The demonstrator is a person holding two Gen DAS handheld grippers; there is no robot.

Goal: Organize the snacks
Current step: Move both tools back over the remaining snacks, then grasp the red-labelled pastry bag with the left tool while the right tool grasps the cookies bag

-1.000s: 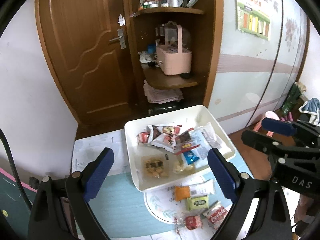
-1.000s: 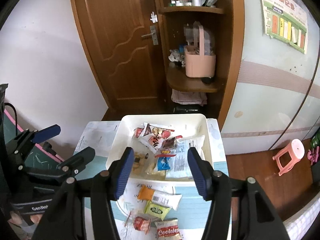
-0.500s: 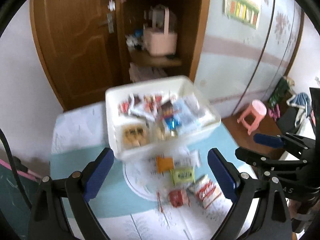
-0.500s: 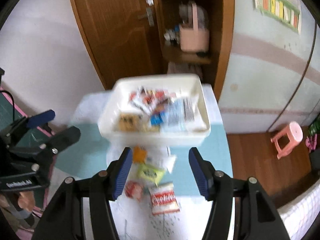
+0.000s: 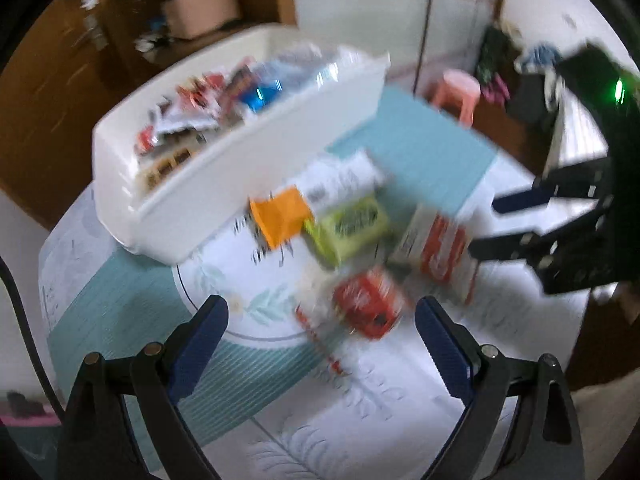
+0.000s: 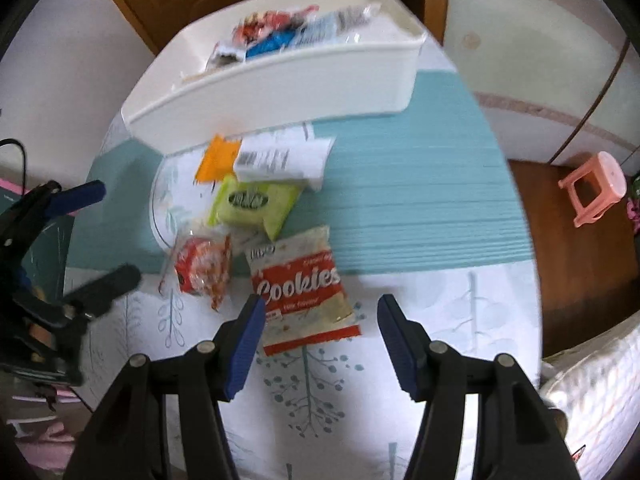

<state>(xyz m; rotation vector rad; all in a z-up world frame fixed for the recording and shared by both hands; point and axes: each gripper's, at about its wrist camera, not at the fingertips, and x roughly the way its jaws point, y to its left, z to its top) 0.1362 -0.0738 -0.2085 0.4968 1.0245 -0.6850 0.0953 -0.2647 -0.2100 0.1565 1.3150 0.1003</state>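
Observation:
A white bin holding several snack packets stands at the far side of the table; it also shows in the left wrist view. In front of it lie loose snacks: an orange packet, a white packet, a green packet, a red wrapped snack and a red-and-white Cookies bag. My right gripper is open and empty just in front of the Cookies bag. My left gripper is open and empty just short of the red wrapped snack.
The table has a teal and white leaf-print cloth. A pink stool stands on the wooden floor to the right. A wooden door and shelf unit are behind the table. The left wrist view is motion-blurred.
Both grippers have dropped down and tilted toward the loose snacks on the table. The snacks now look much closer. Both grippers stay open.

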